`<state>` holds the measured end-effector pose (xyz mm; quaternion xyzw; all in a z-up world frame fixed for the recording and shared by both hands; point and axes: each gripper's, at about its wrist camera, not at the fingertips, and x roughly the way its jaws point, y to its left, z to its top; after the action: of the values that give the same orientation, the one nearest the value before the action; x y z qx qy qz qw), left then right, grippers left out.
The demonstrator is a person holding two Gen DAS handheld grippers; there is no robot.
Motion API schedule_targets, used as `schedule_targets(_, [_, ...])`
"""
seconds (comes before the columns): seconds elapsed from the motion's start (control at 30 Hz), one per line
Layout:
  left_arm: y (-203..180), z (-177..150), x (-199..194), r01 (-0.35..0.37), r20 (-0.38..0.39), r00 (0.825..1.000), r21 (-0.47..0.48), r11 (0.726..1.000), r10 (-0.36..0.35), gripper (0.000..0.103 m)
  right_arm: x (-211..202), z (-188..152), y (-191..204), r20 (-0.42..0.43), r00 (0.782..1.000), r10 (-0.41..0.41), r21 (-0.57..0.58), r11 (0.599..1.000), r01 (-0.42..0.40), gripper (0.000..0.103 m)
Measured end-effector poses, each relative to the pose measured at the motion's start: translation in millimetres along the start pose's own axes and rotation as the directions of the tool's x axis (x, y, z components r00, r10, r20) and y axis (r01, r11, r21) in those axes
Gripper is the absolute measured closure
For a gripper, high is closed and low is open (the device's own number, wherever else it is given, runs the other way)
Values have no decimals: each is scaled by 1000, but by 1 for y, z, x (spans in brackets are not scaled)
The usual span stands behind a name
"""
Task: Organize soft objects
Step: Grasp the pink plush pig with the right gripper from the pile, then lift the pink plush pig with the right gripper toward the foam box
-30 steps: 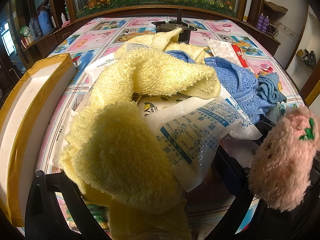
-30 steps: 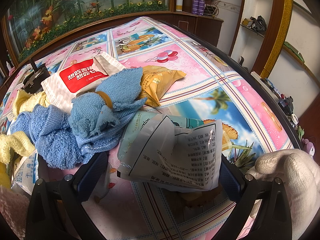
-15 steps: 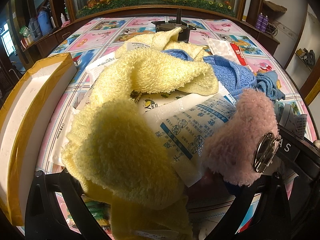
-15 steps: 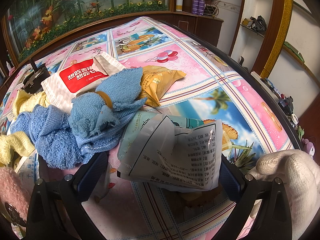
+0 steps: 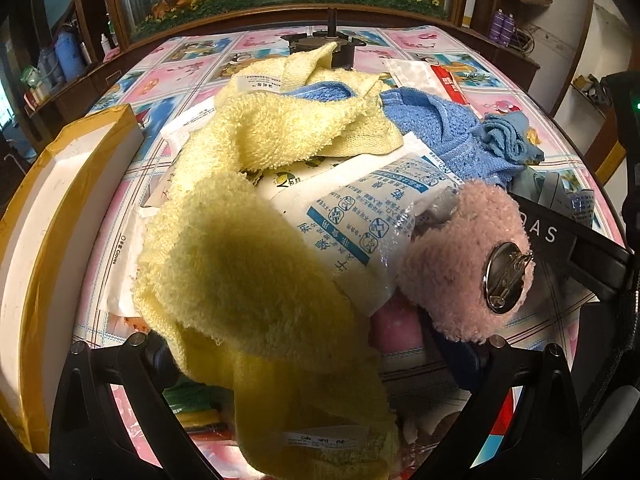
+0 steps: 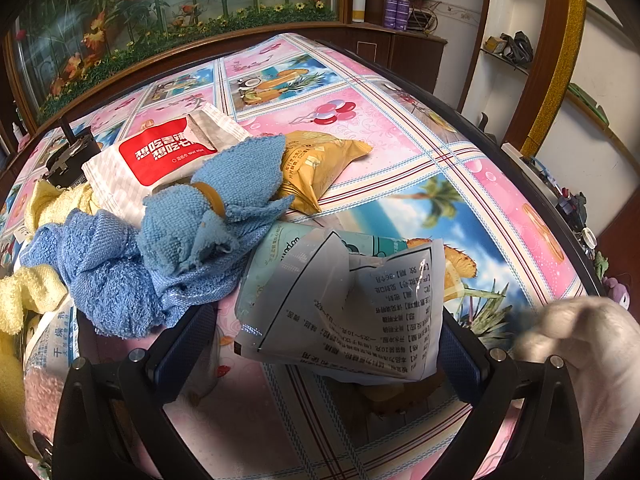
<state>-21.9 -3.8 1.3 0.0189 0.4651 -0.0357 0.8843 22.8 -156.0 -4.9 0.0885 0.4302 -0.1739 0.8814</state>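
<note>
Change since earlier frames: pink plush toy point(image 5: 466, 256) has travelled from the right edge inward and now rests against the printed sachet point(image 5: 360, 216); its metal pin-back point(image 5: 505, 278) faces the left camera.
Landmark: printed sachet, at the middle of the pile.
Yellow towel point(image 5: 248, 248): draped over the sachet's left side, hanging down between the left tongs.
Blue cloths point(image 5: 448, 132): behind and to the right of the sachet.
White box point(image 5: 48, 216): well left of the sachet.
Left gripper point(image 5: 312, 364): jaws spread wide, clamping nothing; towel merely lies between them.
Right gripper point(image 6: 320, 364): jaws spread wide, a crumpled grey packet point(image 6: 348, 304) between them, ungripped.
Gloved hand point(image 6: 592, 360): beside the right tongs.
Handling, judged: towel light, limp, non-slip; pinch a bunched fold near its middle rather than a trailing edge. Plush compressible; avoid the pin. Sachets likely slippery.
</note>
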Motion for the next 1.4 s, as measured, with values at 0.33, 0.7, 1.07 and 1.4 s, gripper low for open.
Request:
schedule_targets(0.33, [2,-1,-1,16,-22,1000,11,1000,-16,0,0,0,0,0,1000,0,0,1000,0,0])
schedule_targets(0.7, [2,-1,-1,31,-18,999,15,999,-30,0,-2,0,2,0,1000,1,0,1000,-1,0])
schedule_targets(1.07, [72,-9,-106,159,321,941,-148,976,-104,2,-9,-8,2,-57,994,93,-133,986,-100,0])
schedule_targets(1.4, [129,-27,-153,95,412,911,-210,973,0,1,-15,-14,0,-76,989,128,-200,970,-141,0])
